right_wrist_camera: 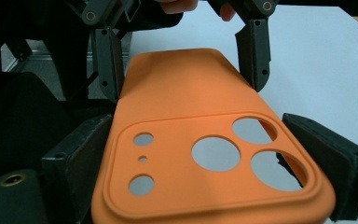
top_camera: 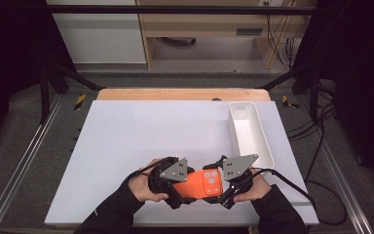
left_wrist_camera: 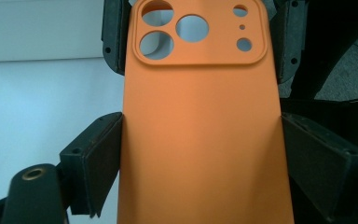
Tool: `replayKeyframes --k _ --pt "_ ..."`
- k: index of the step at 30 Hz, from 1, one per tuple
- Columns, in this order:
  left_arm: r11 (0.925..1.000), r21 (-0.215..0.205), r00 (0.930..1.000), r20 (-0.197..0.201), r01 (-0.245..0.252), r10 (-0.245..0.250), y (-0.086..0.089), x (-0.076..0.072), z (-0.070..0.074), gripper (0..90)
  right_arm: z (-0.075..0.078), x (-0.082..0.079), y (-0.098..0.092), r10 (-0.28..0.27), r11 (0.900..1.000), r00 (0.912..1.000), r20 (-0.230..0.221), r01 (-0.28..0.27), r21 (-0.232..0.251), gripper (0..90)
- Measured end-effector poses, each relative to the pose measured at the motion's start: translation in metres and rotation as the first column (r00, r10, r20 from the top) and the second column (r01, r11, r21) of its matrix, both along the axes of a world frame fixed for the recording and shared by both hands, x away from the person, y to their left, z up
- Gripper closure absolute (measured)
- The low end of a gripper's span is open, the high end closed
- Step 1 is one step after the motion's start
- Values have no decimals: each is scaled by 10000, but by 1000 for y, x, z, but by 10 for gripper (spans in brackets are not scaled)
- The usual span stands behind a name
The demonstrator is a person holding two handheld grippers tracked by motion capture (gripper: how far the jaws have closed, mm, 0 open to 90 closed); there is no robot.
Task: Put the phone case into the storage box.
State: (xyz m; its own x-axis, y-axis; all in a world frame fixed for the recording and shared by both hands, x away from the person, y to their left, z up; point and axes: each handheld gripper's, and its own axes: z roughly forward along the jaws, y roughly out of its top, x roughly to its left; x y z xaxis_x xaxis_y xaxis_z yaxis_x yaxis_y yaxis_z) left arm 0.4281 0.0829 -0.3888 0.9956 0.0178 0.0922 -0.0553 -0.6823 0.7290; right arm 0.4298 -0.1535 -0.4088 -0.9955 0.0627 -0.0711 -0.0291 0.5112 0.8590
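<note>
An orange phone case [top_camera: 195,189] with camera cut-outs is held level, a little above the white table top [top_camera: 136,136] near its front edge. My left gripper [top_camera: 182,189] is shut on its plain end. In the left gripper view the two black pads [left_wrist_camera: 102,158] press on the long sides of the case [left_wrist_camera: 200,116]. My right gripper [top_camera: 220,187] holds the camera end. In the right gripper view its jaws sit against both edges of the case [right_wrist_camera: 182,93], beside the cut-outs. The left gripper [right_wrist_camera: 182,60] faces it from the far end.
A long white tray [top_camera: 267,141] lies at the table's back right, with nothing visible in it. A wooden edge [top_camera: 175,94] runs along the back. Black cables trail off to the right. The person's sleeves come in at the bottom.
</note>
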Motion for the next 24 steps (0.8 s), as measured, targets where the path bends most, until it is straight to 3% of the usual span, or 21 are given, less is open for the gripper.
replayKeyframes --k 24 --pt "10000 -35 10000 -94 27 -27 0 1 -4 155 0 1 -1 142 9999 9998 -127 -142 -5 141"
